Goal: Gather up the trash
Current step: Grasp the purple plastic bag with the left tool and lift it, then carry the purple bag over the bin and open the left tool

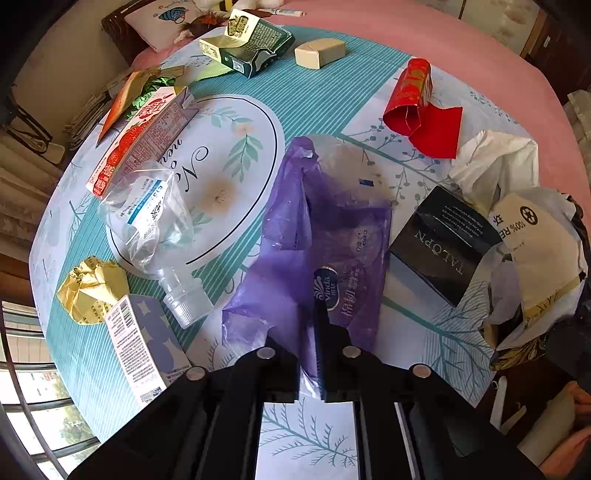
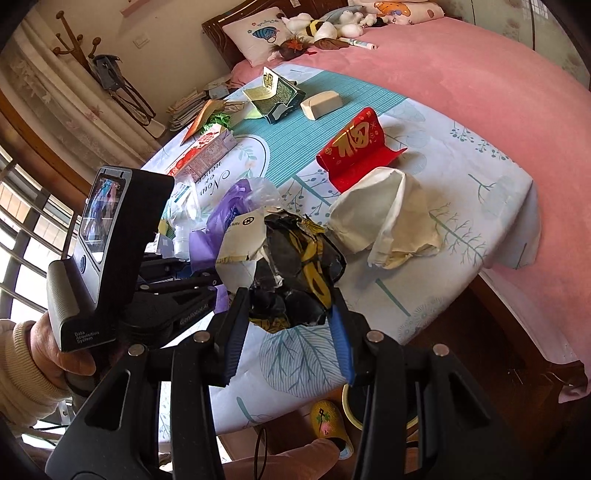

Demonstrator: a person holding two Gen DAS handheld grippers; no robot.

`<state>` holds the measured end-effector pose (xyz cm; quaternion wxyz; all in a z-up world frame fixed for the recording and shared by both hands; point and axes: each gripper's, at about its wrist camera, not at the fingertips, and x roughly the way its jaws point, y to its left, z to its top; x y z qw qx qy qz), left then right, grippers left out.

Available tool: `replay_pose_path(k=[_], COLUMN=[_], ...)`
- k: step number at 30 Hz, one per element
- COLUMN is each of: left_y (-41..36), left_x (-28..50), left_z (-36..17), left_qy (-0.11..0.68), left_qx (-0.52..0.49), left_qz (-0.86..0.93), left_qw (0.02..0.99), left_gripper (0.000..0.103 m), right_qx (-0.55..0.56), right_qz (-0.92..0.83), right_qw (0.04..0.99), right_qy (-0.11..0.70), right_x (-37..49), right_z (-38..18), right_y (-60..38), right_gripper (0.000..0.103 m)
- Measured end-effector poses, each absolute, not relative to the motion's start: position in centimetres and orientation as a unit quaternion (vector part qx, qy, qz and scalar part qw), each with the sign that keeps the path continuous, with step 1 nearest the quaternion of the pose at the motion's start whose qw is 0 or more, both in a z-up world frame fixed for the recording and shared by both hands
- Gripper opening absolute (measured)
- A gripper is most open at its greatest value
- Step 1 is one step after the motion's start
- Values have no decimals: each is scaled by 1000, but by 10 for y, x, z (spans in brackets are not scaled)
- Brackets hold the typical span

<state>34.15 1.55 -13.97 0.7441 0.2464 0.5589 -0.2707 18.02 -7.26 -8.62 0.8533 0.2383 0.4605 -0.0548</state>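
Left wrist view: left gripper (image 1: pixel 312 328) pinched tight on the purple wrapper (image 1: pixel 325 236), lying straight ahead of it.
Right gripper (image 2: pixel 290 317): clamped around crumpled black-and-yellow packaging (image 2: pixel 295 266) (bulky).
Tip: probably lift slowly, keeping both squeezes firm.

Non-task surroundings, both wrist views

A pink bedspread (image 2: pixel 461 85) is seen ahead and to the right of the right gripper, with a printed pillow (image 2: pixel 255 33) and plush toys (image 2: pixel 325 24) lying at its far end. A coat stand (image 2: pixel 74 27) is noted far ahead to the left. A patterned tablecloth (image 1: pixel 236 147) is spread under and ahead of the left gripper. A yellow slipper (image 2: pixel 327 424) is visible below, on the floor.
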Motion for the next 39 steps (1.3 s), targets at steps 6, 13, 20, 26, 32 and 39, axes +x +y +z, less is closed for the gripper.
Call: replay_pose_path(k=[6,13,20,26,32,39], left_y=[35,70,93,76,40,-18], left_x=[341,347,331,291,235,162], left_z=[-95,-31,19,40,43,30], left_qy=[542,520,506,495,500,517], left_qx=[211,171,134,134,127,105], left_qz=[-273,-251,-240,-239,-228,-203], left_qw=[766,798,818,825,826,825], left_gripper=[1,1,1,1,1,1], right_qx=[235,224,186,156,139,111], right_qz=[-50,-34,-5,24,50,83], right_qw=[859,868,882,888,888,887], right_qy=[452,441,433,433,435,441], right_x=[173,168,164,147,118,66], right_z=[-73,-46,-10,10,16,16], right_y=[-74,-76,-72,-79,-105,-160], right_gripper=[38,38,38,38,38,38])
